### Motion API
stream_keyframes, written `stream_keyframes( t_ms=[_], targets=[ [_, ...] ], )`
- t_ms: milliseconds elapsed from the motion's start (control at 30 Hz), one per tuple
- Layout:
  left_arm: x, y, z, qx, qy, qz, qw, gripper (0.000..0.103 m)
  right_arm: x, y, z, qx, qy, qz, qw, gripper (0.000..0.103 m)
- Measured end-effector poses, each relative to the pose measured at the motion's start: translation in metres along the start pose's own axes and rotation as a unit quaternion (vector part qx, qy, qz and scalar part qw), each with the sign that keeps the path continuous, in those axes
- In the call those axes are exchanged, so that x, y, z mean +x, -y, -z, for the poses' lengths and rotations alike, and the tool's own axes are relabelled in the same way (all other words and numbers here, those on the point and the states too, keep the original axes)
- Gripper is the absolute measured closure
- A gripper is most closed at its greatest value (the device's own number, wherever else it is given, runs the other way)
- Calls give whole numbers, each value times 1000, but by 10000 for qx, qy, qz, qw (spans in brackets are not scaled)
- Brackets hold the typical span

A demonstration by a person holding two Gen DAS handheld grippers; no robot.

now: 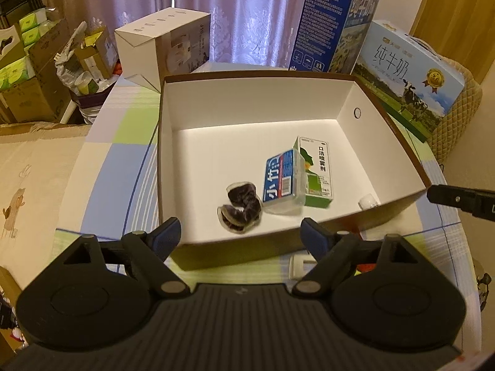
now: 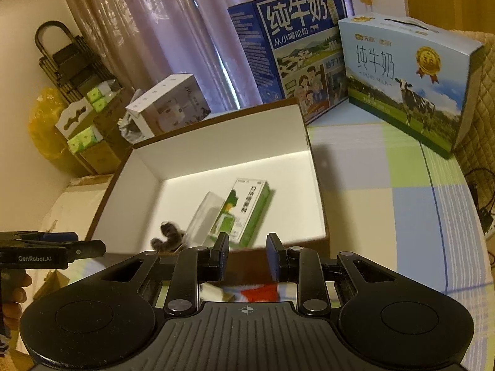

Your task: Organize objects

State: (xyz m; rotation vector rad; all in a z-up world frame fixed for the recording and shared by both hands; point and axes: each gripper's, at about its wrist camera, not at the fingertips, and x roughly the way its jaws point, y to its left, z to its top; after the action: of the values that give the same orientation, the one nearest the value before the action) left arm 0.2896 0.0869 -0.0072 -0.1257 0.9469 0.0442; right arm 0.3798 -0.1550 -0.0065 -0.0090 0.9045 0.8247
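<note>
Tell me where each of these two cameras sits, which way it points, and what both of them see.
Left wrist: sits on the left gripper, looking down into the open box; its open blue-padded fingers show, and the right gripper's tip at right.
Right wrist: sits on the right gripper, looking down over the box's near wall; its fingers show, with a gap, holding nothing, plus the left gripper and a hand at left.
Shared: box, green carton, milk cases.

A dark blue milk carton case (image 1: 328, 21) and a light blue pure-milk case (image 1: 411, 74) stand upper right; a white appliance box (image 1: 167, 37) upper left, before lilac curtains (image 1: 247, 9), on the checked desk (image 1: 123, 154)
</note>
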Motion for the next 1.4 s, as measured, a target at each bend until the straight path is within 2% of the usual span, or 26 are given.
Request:
stream_keyframes(
  t_ms=[367,867,1400],
  targets=[
    [-26,8,32,-76,-57,72,9999,19,-25,-2,38,127,-125,-77,9998,79],
    [-40,14,65,-169,-159,27,9997,16,-48,-3,65,169,-115,-97,9997,79],
    [-31,17,104,-171,-534,-22,9984,15,-40,5,110,200,-737,97,9970,77]
  ],
)
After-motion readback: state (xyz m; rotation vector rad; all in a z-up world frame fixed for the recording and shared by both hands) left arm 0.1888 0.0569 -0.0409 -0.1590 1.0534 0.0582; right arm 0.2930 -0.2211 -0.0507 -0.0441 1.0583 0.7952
